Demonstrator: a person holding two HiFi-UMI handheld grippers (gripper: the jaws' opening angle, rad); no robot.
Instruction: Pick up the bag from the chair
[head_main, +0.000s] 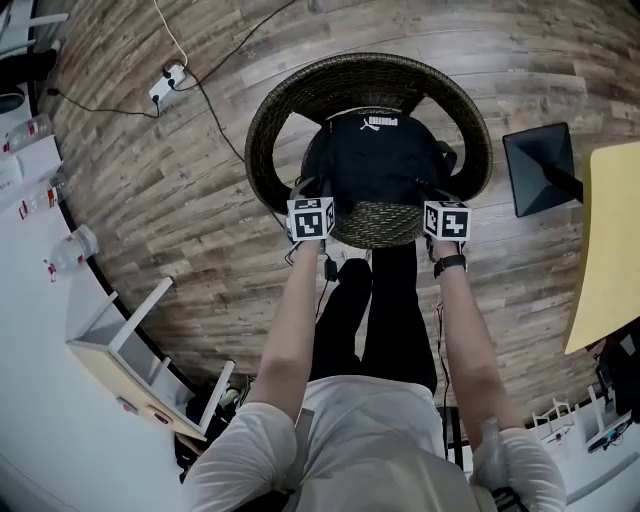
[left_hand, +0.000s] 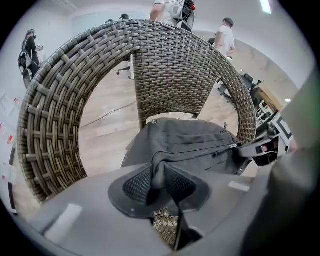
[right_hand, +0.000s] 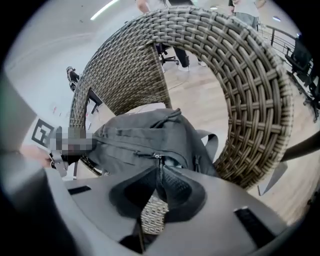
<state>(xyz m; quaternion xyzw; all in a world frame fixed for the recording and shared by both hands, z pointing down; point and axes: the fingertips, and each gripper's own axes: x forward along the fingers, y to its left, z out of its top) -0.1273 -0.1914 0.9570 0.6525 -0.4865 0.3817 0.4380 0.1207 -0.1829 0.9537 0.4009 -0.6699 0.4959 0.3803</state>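
Head view: the bag (head_main: 375, 160) sits straight ahead on the chair (head_main: 268, 118); my left claw (left_hand: 159, 176) and right claw (right_hand: 160, 181) seemingly pinch its near corners.

Round wicker chair (head_main: 262, 130) stood on wood-plank floor (head_main: 150, 220). Black bag (head_main: 375, 160) sat on its seat, filling most of it. White power strip (head_main: 168, 82) and dark cable (head_main: 215, 110) lay on floor beside the chair.

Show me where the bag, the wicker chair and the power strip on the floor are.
bag (head_main: 375, 160): head view, on its black top panel, below the logo.
wicker chair (head_main: 370, 78): head view, on the far arc of its woven back.
power strip (head_main: 167, 84): head view, on its white body.
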